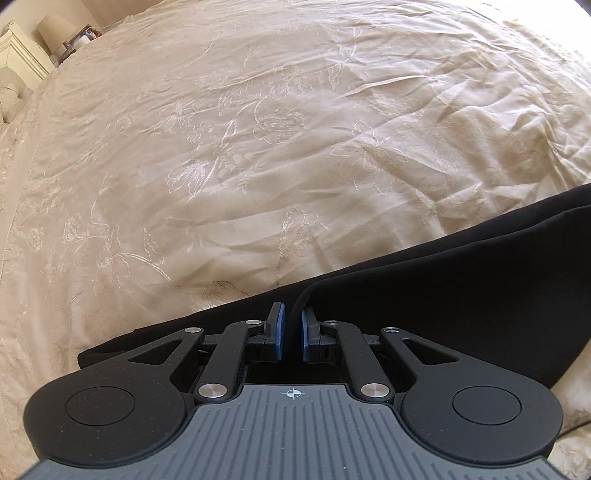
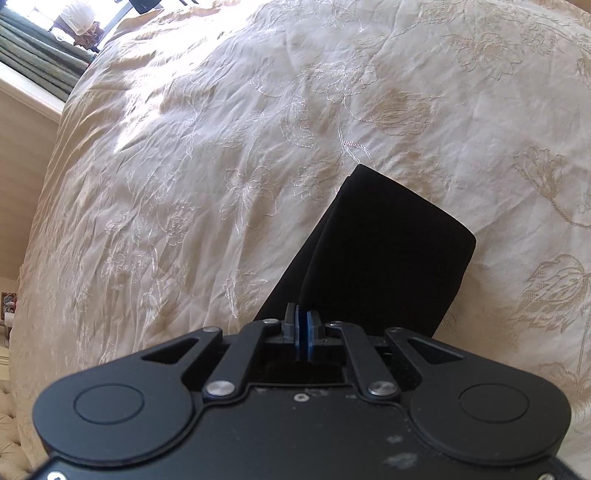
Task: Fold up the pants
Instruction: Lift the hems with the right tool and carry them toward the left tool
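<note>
Black pants (image 1: 443, 280) lie on a cream embroidered bedspread (image 1: 258, 147), stretching from lower left to the right edge in the left wrist view. My left gripper (image 1: 291, 323) sits over them with its blue pads a little apart; an upper layer's edge runs up between the jaws, and I cannot tell if it is gripped. In the right wrist view the pants (image 2: 388, 254) show as a folded black band ending in a straight far edge. My right gripper (image 2: 303, 325) has its pads pressed together at the pants' near edge, apparently pinching the fabric.
The bedspread (image 2: 184, 166) fills both views, wrinkled. A white nightstand (image 1: 18, 55) with a lamp (image 1: 51, 29) stands at the far left of the left wrist view. A window with green curtains (image 2: 40, 51) is at the top left of the right wrist view.
</note>
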### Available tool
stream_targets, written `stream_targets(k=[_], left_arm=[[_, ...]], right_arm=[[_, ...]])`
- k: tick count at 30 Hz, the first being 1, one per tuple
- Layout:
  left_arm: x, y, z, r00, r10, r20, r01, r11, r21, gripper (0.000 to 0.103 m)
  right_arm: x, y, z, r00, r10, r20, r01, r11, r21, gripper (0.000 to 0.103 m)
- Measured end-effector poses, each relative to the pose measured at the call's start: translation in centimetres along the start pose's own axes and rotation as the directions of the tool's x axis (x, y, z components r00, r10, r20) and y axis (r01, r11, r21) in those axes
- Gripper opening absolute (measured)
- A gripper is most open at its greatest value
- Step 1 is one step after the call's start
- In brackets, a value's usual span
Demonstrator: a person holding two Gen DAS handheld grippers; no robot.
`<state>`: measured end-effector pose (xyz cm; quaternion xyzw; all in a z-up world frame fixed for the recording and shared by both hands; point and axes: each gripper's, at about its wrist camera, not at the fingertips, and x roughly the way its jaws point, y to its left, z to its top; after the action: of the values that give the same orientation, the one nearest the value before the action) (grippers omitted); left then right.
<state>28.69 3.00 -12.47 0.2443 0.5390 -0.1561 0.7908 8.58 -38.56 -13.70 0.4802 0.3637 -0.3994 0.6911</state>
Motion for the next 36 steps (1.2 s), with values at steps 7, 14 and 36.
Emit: stream_targets(k=[7,14,36], left_arm=[[1.6,0.0,0.3,0.999,0.007,-0.034,-0.007,1.0,-0.028,0.009],[2.1,0.1,0.4,0.999,0.01,-0.043,-0.013,0.998,-0.056,0.009],[1.5,0.8,0.8,0.999,0.031,-0.018,-0.033,0.993,-0.115,0.009]], right_arm=[[2.0,0.8,0.4,1.0,-0.022,-0.011,0.022,0.998,-0.057,0.008],[0.5,0.2,1.4,0.999,0.04,-0.002,-0.04,0.997,-0.064,0.021],[-0.9,-1.3,3.7,0.988,-0.064,0.143,0.123,0.883,-0.453,0.011]])
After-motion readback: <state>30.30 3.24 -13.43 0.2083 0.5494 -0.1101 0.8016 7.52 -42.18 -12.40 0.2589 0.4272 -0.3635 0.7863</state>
